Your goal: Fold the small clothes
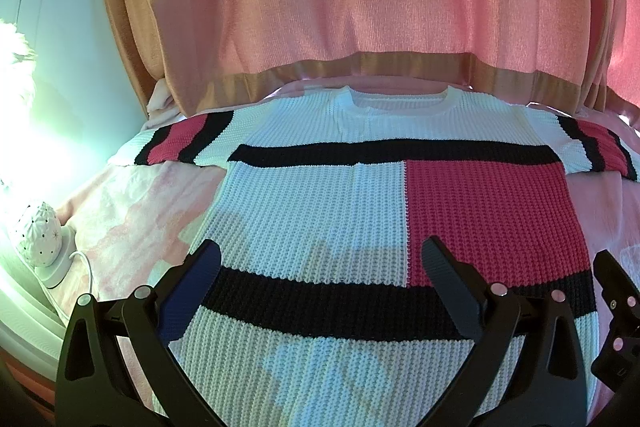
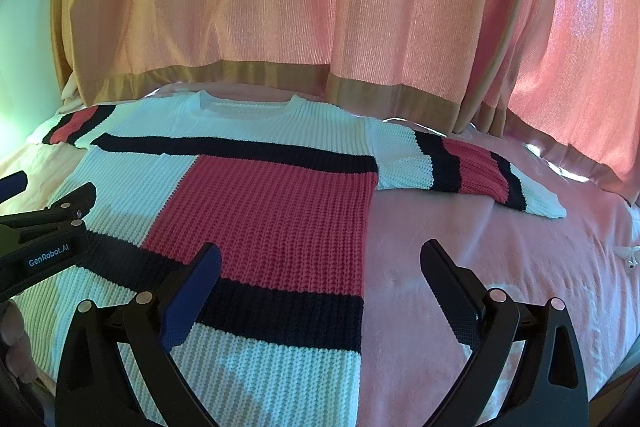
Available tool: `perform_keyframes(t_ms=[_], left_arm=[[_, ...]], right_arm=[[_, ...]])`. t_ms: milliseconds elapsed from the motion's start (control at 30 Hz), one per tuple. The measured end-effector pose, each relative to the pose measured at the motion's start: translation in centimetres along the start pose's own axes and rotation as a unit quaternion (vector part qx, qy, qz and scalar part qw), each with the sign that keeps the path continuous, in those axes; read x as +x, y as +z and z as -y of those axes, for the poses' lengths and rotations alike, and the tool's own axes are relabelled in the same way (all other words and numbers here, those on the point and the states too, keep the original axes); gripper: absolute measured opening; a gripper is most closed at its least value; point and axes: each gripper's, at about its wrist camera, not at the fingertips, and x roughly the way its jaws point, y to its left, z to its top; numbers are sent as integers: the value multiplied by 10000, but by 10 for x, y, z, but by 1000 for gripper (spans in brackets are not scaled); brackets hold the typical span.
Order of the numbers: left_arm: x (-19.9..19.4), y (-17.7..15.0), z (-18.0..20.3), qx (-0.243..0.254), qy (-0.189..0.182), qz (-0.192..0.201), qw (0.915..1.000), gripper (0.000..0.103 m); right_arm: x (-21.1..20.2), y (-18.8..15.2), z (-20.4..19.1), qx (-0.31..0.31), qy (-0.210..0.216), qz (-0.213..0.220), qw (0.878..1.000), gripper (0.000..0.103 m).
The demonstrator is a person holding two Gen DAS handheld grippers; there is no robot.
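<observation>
A knitted sweater (image 1: 320, 203) in white, red and black blocks lies flat, face up, on a pink bed, neck toward the curtain, both sleeves spread out sideways. It also shows in the right wrist view (image 2: 260, 211). My left gripper (image 1: 320, 259) is open and empty, hovering over the sweater's lower half near the black band. My right gripper (image 2: 320, 263) is open and empty, over the sweater's right hem edge and the bedspread. The left gripper (image 2: 52, 211) shows at the left of the right wrist view. The right gripper's body (image 1: 616, 307) shows at the right edge of the left wrist view.
The pink bedspread (image 2: 500, 247) extends right of the sweater. Pink and tan curtains (image 1: 360, 7) hang behind the bed. A white patterned lamp (image 1: 38, 235) on a base with a cord stands left of the bed. A small white item (image 2: 628, 255) lies at the bed's right edge.
</observation>
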Motion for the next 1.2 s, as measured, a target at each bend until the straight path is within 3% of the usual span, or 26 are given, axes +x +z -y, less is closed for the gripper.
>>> perform_keyframes(t_ms=[467, 567, 633, 800, 933, 1000, 1133, 1200], left_arm=[[1, 8, -2, -93, -26, 23, 10000, 98], [-5, 22, -2, -198, -98, 75, 9997, 98], [-12, 36, -2, -257, -180, 226, 9993, 98], [-12, 66, 9, -182, -317, 372, 9986, 98], [9, 66, 20, -279, -245, 354, 9987, 98], [21, 65, 25, -285, -306, 84, 9991, 98], [37, 64, 33, -233, -335, -86, 9991, 98], [42, 64, 33, -230, -315, -132, 9992, 98]], right_arm=[[0, 8, 8, 95, 124, 22, 9999, 98], [5, 27, 58, 624, 379, -88, 9973, 98], [13, 39, 106, 1007, 314, -168, 9943, 98], [59, 48, 229, 2181, 237, -593, 9738, 98], [112, 20, 317, 2881, -238, -933, 9528, 96], [138, 0, 350, 3201, -325, -1099, 9404, 91], [173, -25, 394, 3769, -139, -1062, 9201, 84], [180, -30, 404, 3881, -83, -854, 9176, 82]])
